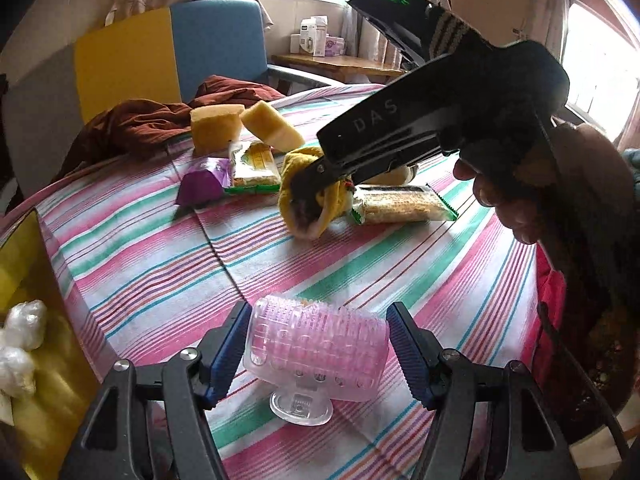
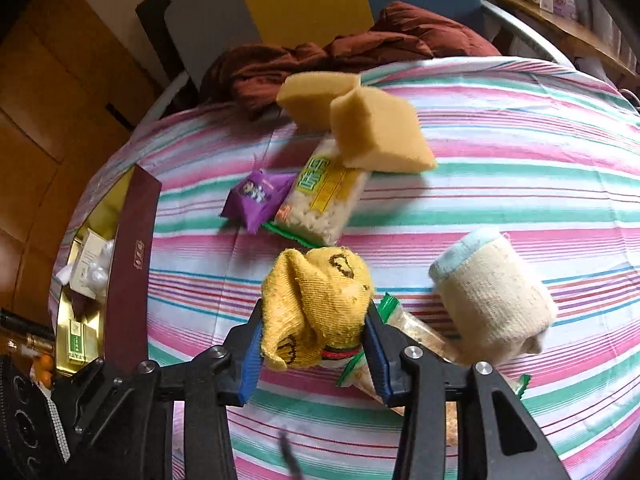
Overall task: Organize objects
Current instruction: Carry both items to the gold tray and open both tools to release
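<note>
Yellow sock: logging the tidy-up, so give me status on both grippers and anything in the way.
Right gripper shut on yellow sock. Left gripper straddles pink roller, right pad clear of it. Snack packet under sock; cream sock roll beside it.

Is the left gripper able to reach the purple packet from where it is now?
Probably not yet. The left gripper has the pink plastic roller between its fingers, so its jaws are occupied. The purple packet lies farther off on the striped cloth, with bare cloth between.

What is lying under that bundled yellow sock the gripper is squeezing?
Under the bundled yellow sock a clear green-edged snack packet pokes out, on the striped cloth. The packet's covered part is hidden.
</note>
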Demonstrator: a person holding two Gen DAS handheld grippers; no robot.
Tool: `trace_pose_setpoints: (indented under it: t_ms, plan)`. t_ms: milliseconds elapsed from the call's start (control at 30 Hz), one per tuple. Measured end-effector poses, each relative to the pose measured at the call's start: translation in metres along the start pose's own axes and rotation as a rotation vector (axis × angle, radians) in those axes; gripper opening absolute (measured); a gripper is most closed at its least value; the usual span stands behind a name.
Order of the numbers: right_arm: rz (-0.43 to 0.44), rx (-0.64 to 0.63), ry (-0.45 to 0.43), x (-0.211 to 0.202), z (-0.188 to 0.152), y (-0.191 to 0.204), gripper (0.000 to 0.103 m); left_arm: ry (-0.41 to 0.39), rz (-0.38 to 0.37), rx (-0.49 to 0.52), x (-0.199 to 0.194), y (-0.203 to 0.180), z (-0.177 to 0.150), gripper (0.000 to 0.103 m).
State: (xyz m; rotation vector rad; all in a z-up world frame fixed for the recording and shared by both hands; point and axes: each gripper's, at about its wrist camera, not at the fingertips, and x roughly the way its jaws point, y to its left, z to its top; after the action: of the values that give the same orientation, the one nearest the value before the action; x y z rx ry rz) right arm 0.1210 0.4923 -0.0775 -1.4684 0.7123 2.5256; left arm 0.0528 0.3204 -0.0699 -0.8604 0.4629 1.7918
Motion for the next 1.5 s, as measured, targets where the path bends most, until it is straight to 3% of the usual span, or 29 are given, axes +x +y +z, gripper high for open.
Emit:
trace_pose_setpoints:
  t_ms: [233, 400, 567, 767, 1033, 1300, 1433, 1500]
  plan:
    - [0.001, 0.014, -0.041, -0.008, 0.002, 0.001, 0.044, -0.065, 0.012, -0.034, -0.041, 0.007, 0.002, 0.069]
    - [-0.013, 0.021, -0.066, -0.014, 0.002, -0.002, 0.044, -0.132, 0.064, -0.1, -0.087, 0.028, -0.001, 0.069]
    - [-0.032, 0.012, -0.078, -0.016, 0.001, 0.0, 0.044, -0.194, 0.17, -0.187, -0.135, 0.067, -0.016, 0.069]
    - [-0.031, -0.01, -0.086, -0.019, -0.001, 0.015, 0.044, -0.187, 0.335, -0.322, -0.17, 0.121, -0.055, 0.069]
    - [0.066, -0.121, -0.077, -0.011, 0.006, 0.095, 0.044, -0.138, 0.437, -0.443, -0.178, 0.163, -0.099, 0.07]
    - [0.176, -0.254, -0.073, 0.016, 0.04, 0.217, 0.045, -0.151, 0.45, -0.498, -0.178, 0.176, -0.111, 0.073]
    - [0.164, -0.268, -0.097, 0.029, 0.059, 0.256, 0.066, -0.155, 0.454, -0.519, -0.182, 0.178, -0.113, 0.08]
    - [0.156, -0.265, -0.095, 0.034, 0.063, 0.266, 0.069, -0.165, 0.459, -0.524, -0.187, 0.178, -0.115, 0.084]
